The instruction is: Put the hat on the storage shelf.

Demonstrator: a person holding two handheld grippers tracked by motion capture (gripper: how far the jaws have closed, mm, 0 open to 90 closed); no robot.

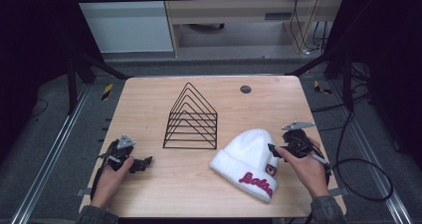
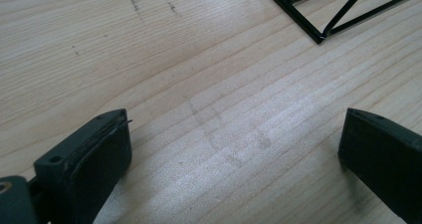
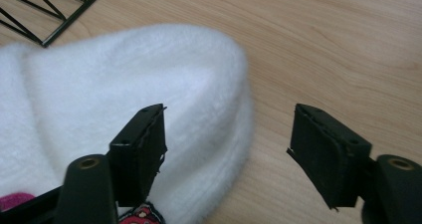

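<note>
High view: white beanie (image 1: 247, 157) beside black wire rack (image 1: 191, 119) on surface (image 1: 149, 104); left hand-held gripper (image 1: 145, 163) and right hand-held gripper (image 1: 273, 150) both wide open, empty.

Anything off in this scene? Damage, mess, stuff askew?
Mostly fine. Hat lies flat, rack stands upright. One oddity: the right gripper pads look frayed at the edges. Left gripper open over bare table, faint scuffs only.

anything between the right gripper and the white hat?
Nothing visible. The right gripper is open right at the white beanie: one jaw over its edge, the other over bare table. The wire rack stands off to the side.
</note>
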